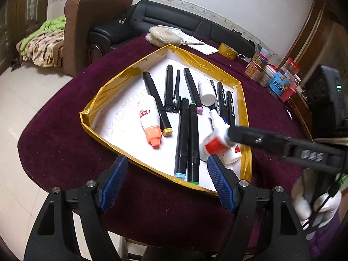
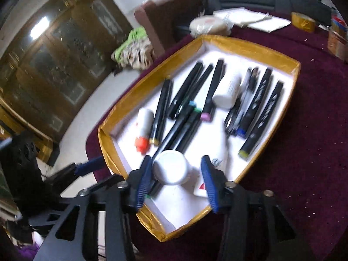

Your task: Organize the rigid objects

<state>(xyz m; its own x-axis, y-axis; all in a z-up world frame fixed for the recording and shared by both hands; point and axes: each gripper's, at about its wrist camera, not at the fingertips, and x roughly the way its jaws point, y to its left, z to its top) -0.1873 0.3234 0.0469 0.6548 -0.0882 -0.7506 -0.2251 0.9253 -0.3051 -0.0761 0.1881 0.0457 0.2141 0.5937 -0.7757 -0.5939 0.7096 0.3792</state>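
1. The tray (image 1: 121, 80), white inside with gold-taped walls, sits on the maroon-covered surface (image 1: 54, 143).
2. Black markers (image 1: 183, 134) lie side by side across the tray floor, with an orange-capped glue bottle (image 1: 149, 117) towards its left wall.
3. The right gripper (image 2: 175, 175) hangs over the tray's near end, its jaws either side of a white bottle (image 2: 170, 167) (the view is blurred, so I cannot tell whether they grip it).
4. The left gripper (image 1: 167, 180) hovers at the tray's near wall, jaws wide apart with nothing between them.
5. A tape roll (image 1: 227, 51) lies beyond the tray's far corner.
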